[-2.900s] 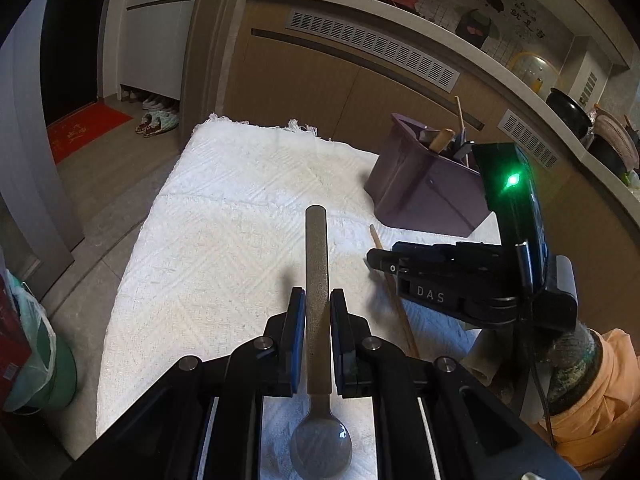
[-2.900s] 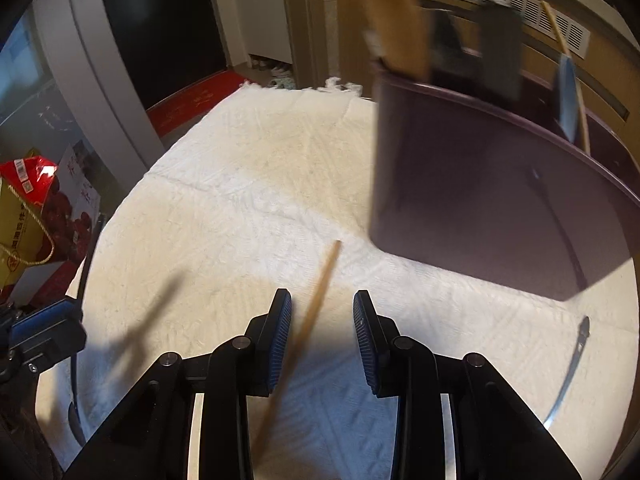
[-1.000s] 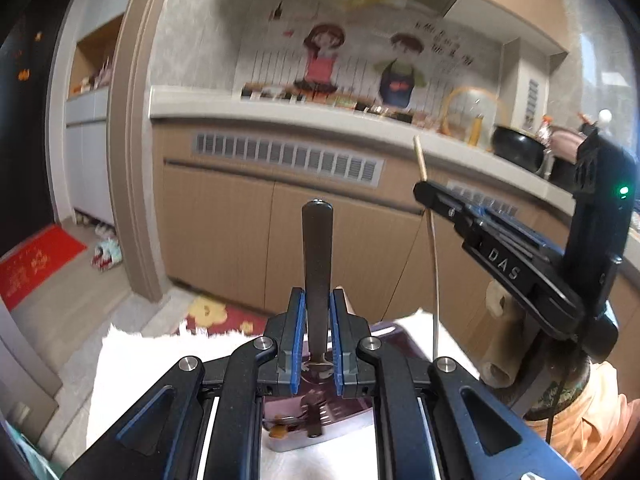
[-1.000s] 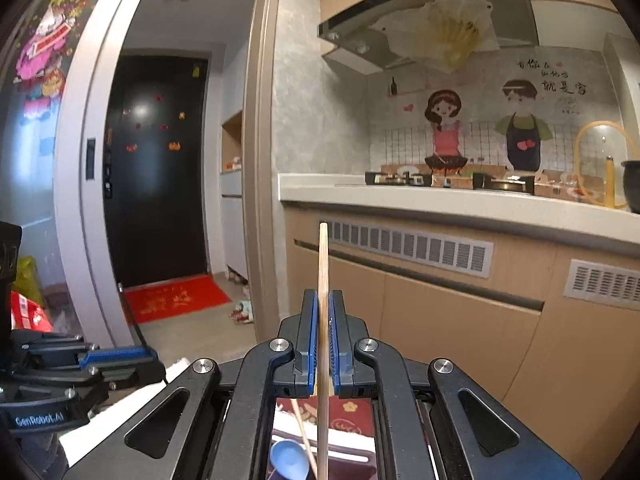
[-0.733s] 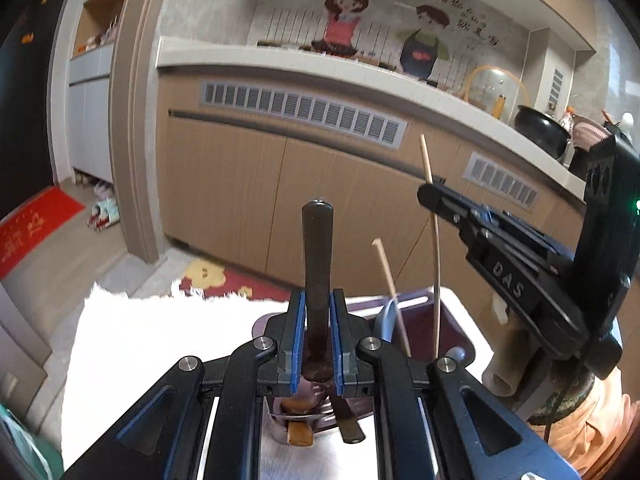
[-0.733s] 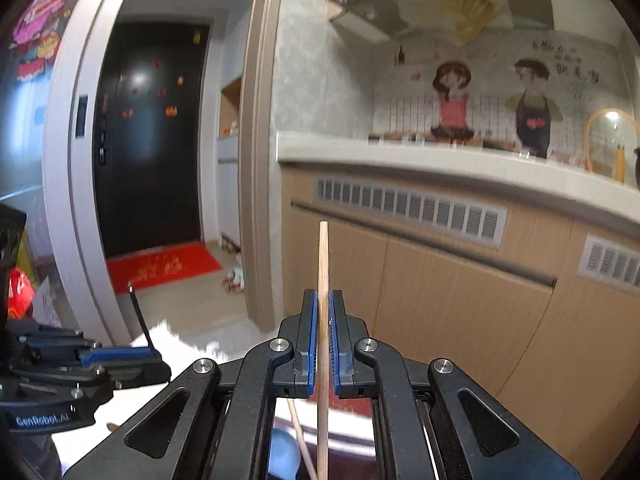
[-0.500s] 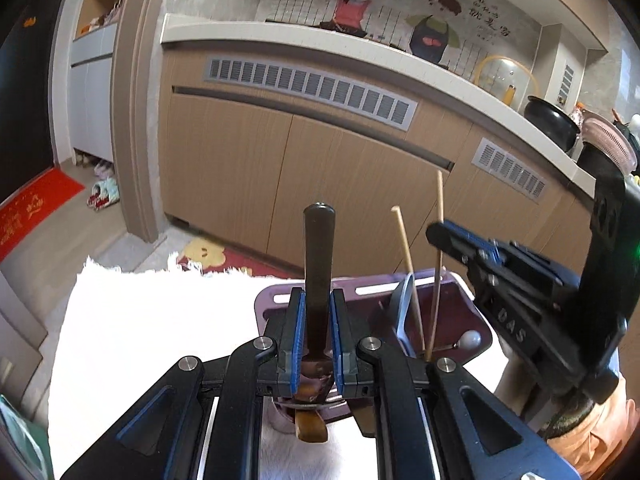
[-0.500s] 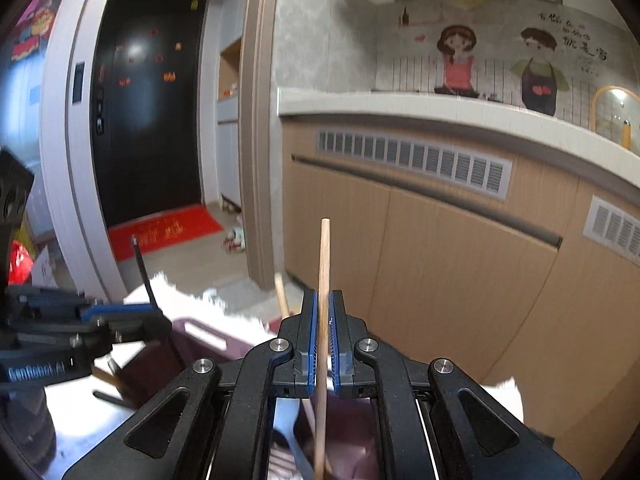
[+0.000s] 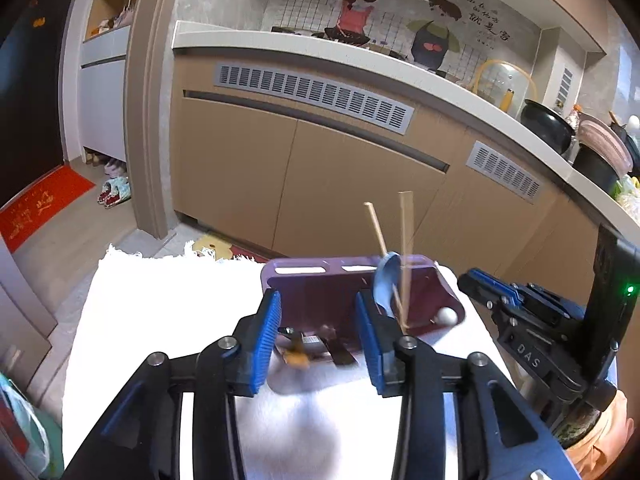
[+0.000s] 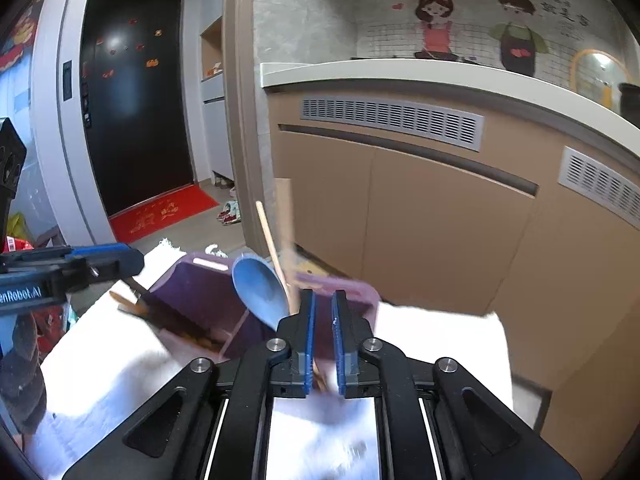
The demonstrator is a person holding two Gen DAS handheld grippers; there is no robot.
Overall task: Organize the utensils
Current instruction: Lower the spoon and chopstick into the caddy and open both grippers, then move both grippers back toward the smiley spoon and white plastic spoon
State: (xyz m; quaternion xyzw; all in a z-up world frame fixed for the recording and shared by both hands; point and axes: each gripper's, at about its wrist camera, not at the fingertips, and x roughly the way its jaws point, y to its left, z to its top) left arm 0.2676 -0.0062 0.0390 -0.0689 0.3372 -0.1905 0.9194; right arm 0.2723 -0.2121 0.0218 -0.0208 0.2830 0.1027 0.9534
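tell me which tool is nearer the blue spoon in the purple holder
Right. The right tool sits just below and beside the blue spoon, over the purple holder. The left tool is at the holder's other compartment, further off.

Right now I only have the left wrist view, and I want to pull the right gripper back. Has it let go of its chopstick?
Observer: In the right wrist view the right gripper has just been opening. A narrow gap shows between its pads, with the purple holder visible through it.
Operator: Where is the chopstick, then?
Observer: The chopstick is blurred and stands just left of those pads, beside the blue spoon.
Operator: Which section is that?
Observer: A pale line, apparently a divider, crosses the holder. The spoon sits to its right.
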